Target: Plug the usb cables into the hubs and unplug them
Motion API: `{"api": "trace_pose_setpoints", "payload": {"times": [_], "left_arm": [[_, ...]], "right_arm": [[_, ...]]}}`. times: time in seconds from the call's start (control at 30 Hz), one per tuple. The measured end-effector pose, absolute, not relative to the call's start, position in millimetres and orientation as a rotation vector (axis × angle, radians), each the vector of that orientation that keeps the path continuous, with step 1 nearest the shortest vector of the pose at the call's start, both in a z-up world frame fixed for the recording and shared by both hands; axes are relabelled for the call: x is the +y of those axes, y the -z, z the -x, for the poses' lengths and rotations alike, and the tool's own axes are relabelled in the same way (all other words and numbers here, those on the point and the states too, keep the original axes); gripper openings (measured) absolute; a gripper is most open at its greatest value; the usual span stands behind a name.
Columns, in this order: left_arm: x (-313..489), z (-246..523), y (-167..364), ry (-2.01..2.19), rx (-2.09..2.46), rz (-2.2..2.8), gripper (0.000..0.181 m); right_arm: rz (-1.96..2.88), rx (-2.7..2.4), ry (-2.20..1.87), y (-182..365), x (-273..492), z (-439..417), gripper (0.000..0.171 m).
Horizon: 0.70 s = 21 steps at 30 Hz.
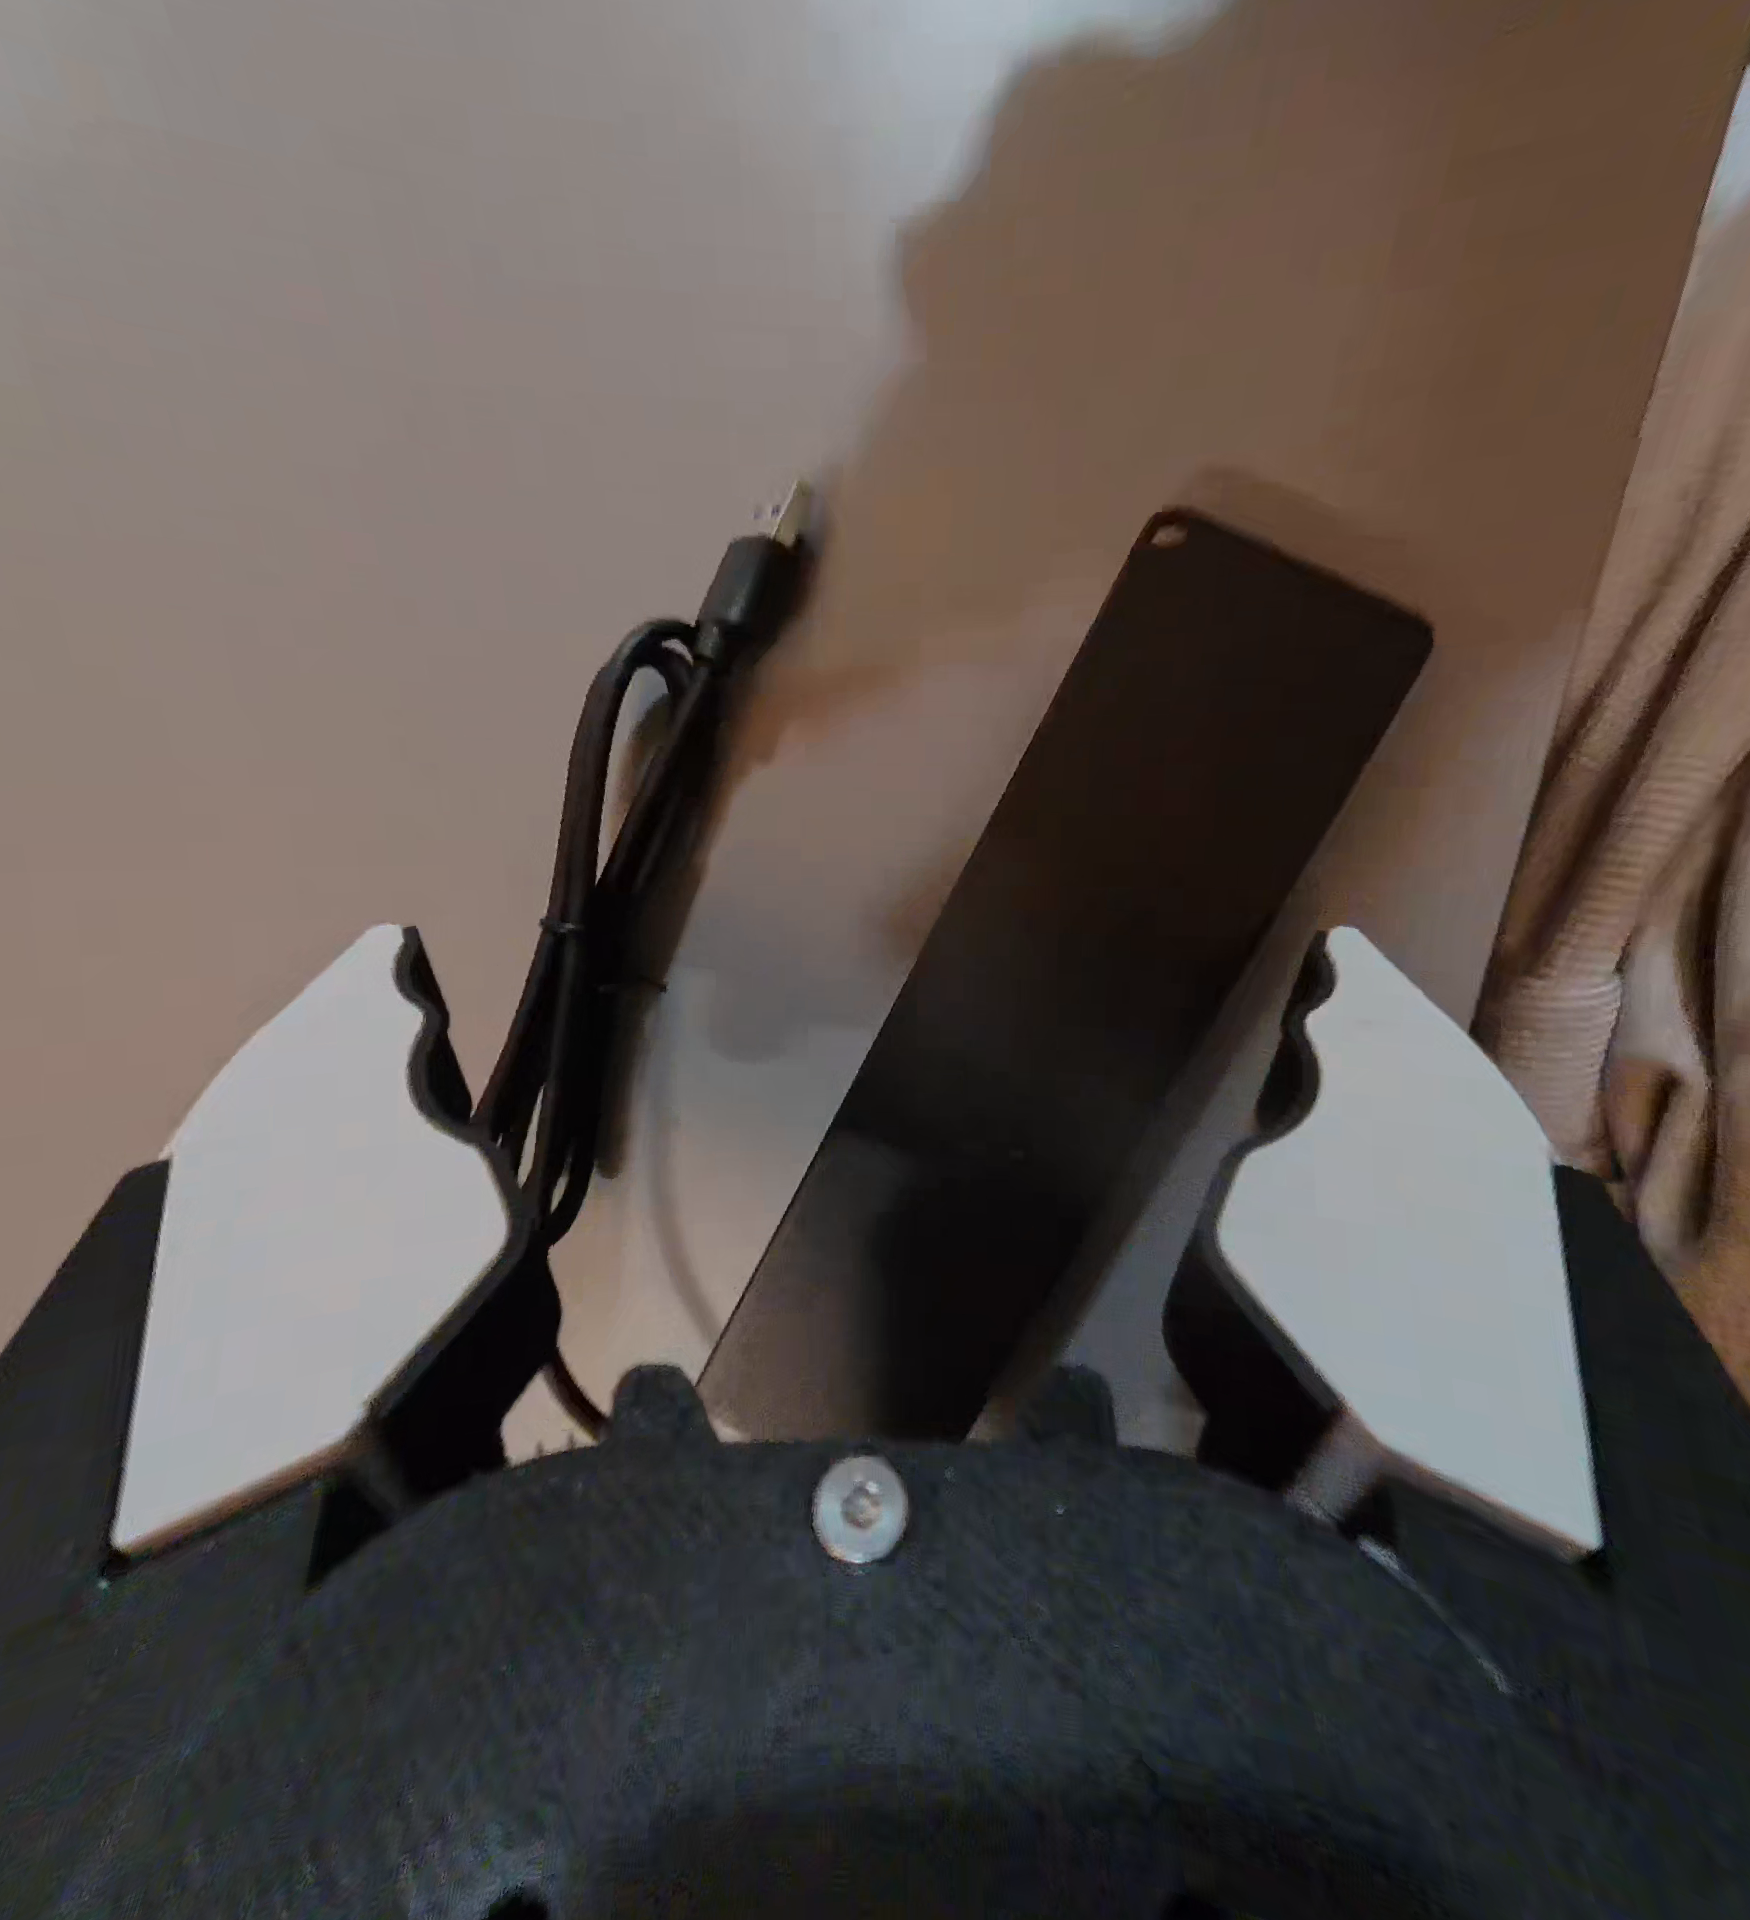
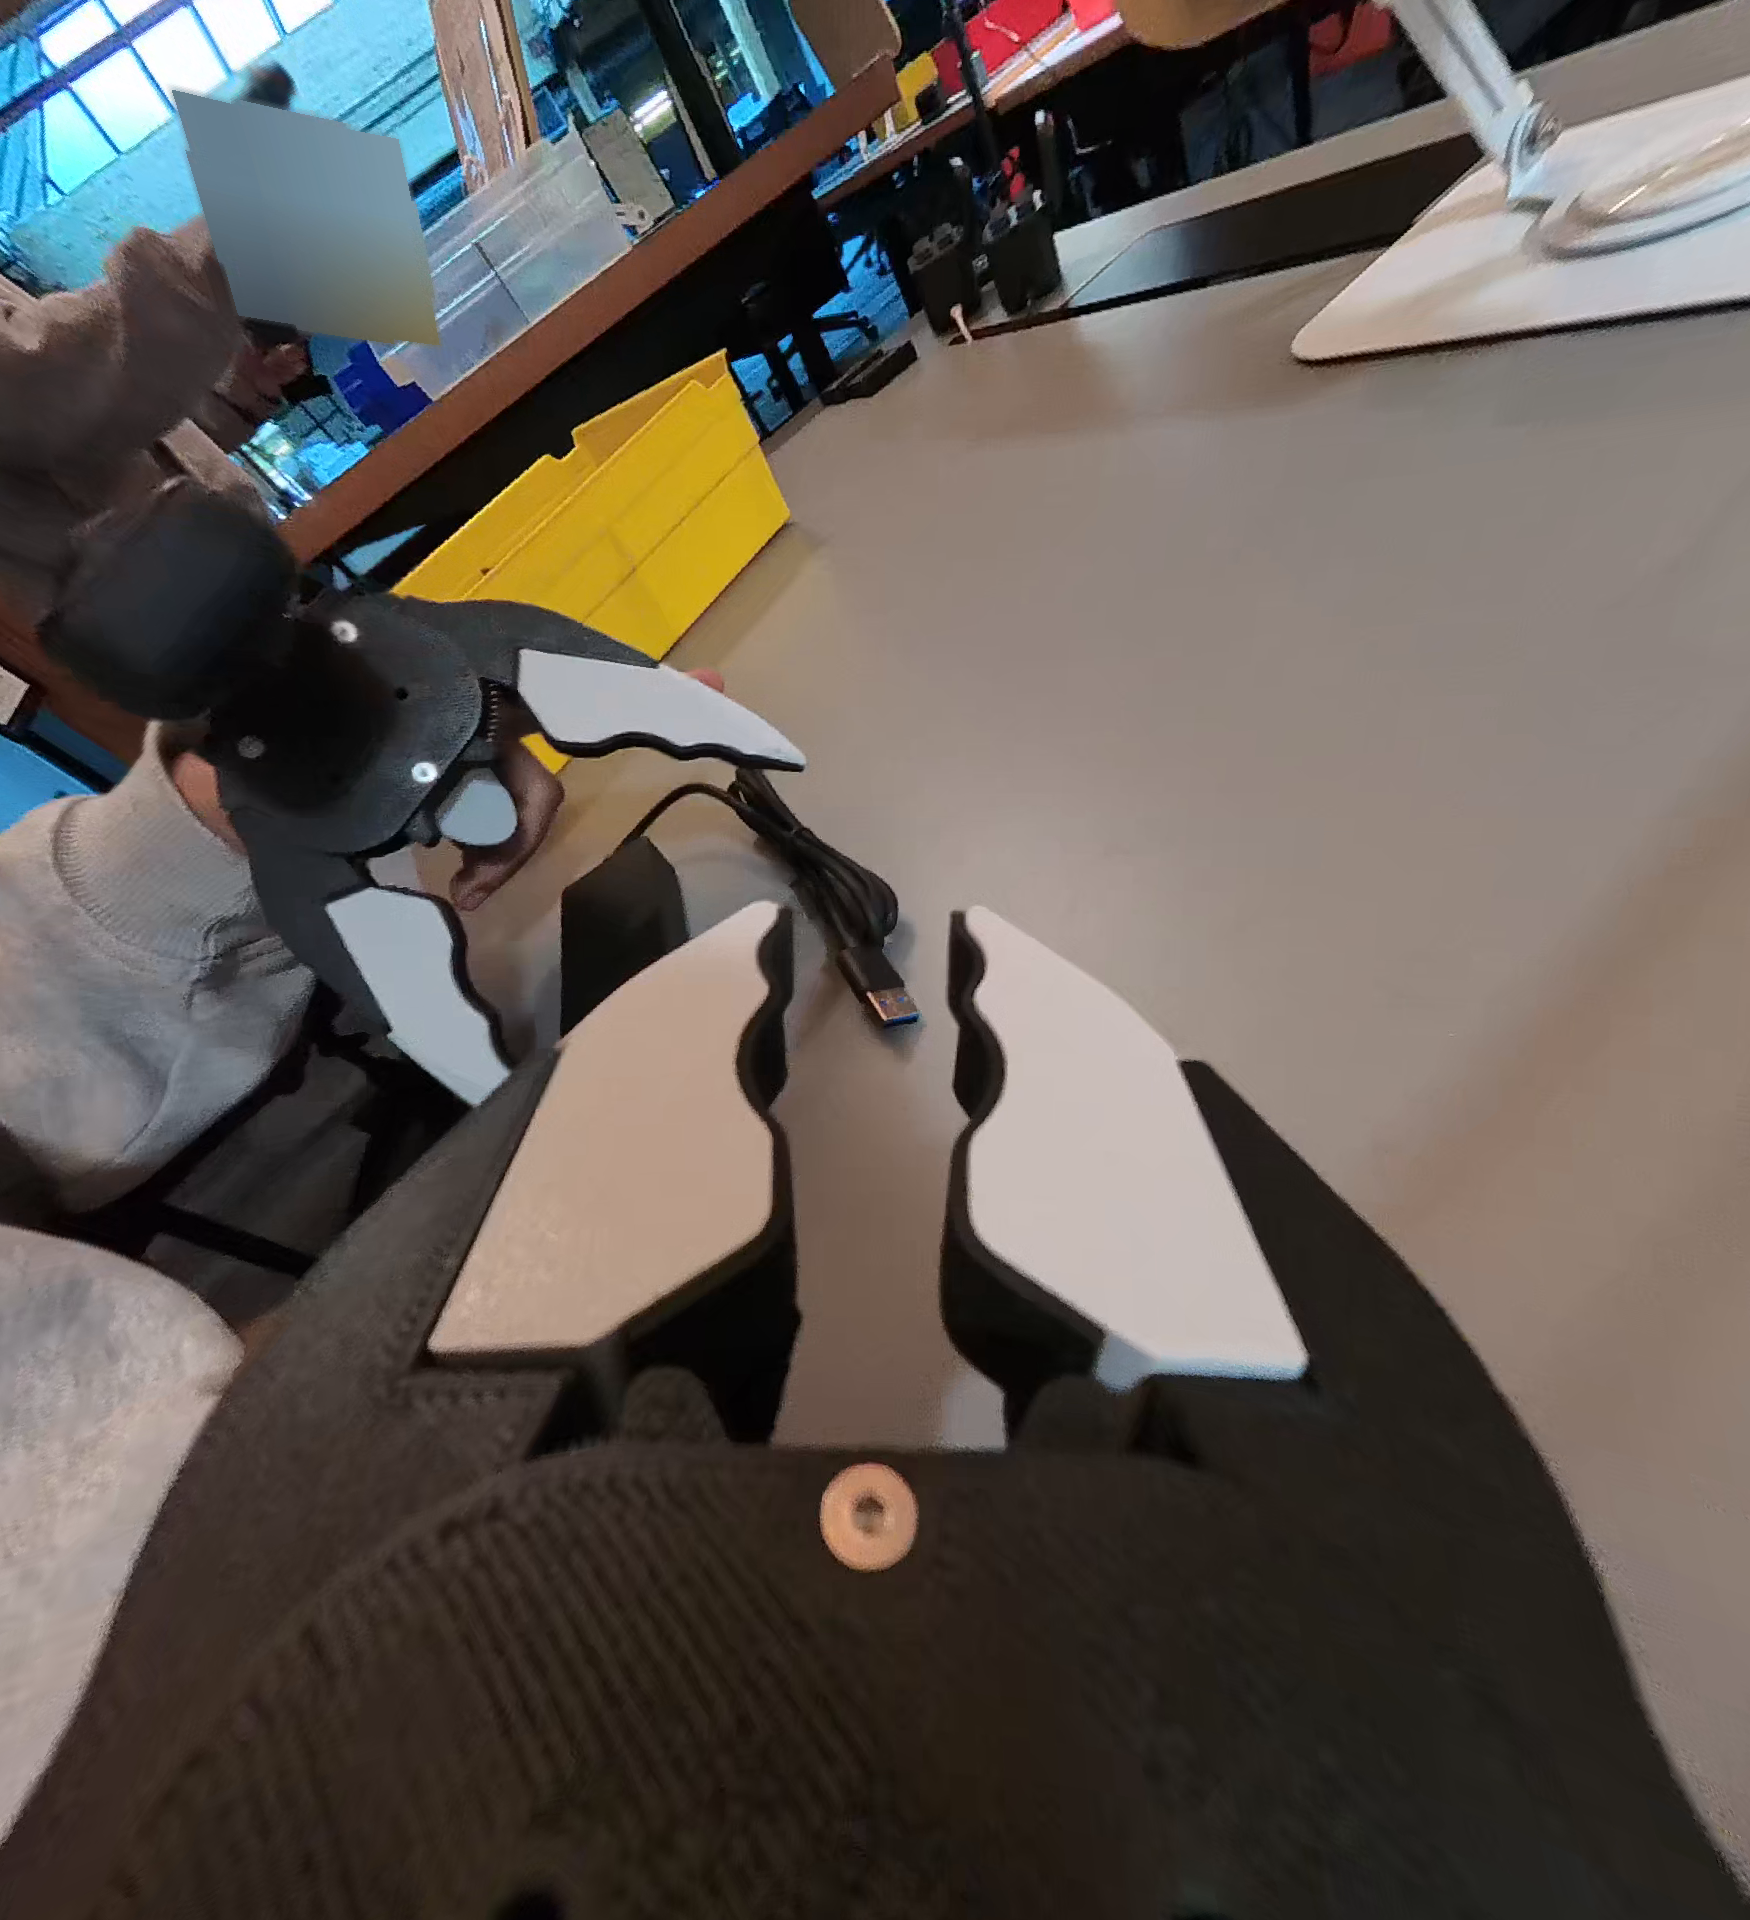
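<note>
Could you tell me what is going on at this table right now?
A person holds a gripper in each hand over a grey table. The left gripper is open around a black USB hub. The right gripper is open too, approaching the USB plug of a bundled black cable. Nothing is plugged in yet.

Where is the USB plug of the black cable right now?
The black cable's metal USB plug lies loose on the grey table, just ahead of the open right tongs; in the left wrist view it lies left of the flat black rectangular hub.
</note>
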<state>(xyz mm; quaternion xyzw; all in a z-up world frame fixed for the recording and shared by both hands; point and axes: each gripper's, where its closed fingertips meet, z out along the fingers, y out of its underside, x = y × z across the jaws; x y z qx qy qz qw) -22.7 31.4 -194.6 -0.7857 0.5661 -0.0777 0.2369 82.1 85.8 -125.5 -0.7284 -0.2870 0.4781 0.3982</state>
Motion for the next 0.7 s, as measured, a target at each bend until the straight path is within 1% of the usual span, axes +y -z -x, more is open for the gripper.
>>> {"api": "trace_pose_setpoints", "payload": {"times": [0.03,0.17,0.3,0.33,0.4,0.43,0.47,0.5,0.63,0.7], "left_arm": [[32.0,25.8,195.8,0.221,1.571,2.175,0.149],[24.2,34.4,207.8,0.428,1.626,2.322,0.149],[27.0,42.4,213.6,0.389,1.662,2.358,0.150],[26.4,43.8,214.1,0.364,1.673,2.358,0.147],[23.3,46.1,212.5,0.325,1.710,2.355,0.135],[20.2,45.9,209.4,0.325,1.738,2.343,0.120],[16.4,44.8,206.0,0.334,1.776,2.321,0.098],[14.2,44.4,204.7,0.323,1.806,2.300,0.087],[11.0,43.2,203.4,0.289,1.847,2.273,0.074],[13.5,40.7,202.3,0.259,1.858,2.221,0.072]], "right_arm": [[1.850,-0.725,-1.229,126.7,85.0,-80.6,0.028],[1.866,-0.719,-1.273,130.0,83.3,-77.2,0.027],[1.869,-0.697,-1.294,129.6,83.9,-78.7,0.026],[1.869,-0.694,-1.293,129.6,84.7,-79.4,0.026],[1.872,-0.689,-1.290,130.4,86.2,-80.6,0.026],[1.874,-0.686,-1.292,130.8,86.8,-81.0,0.026],[1.876,-0.682,-1.297,131.2,87.2,-81.2,0.025],[1.878,-0.678,-1.303,131.5,87.3,-81.2,0.025],[1.877,-0.679,-1.313,131.4,86.4,-81.1,0.024],[1.873,-0.685,-1.310,130.6,85.8,-81.3,0.024]]}}
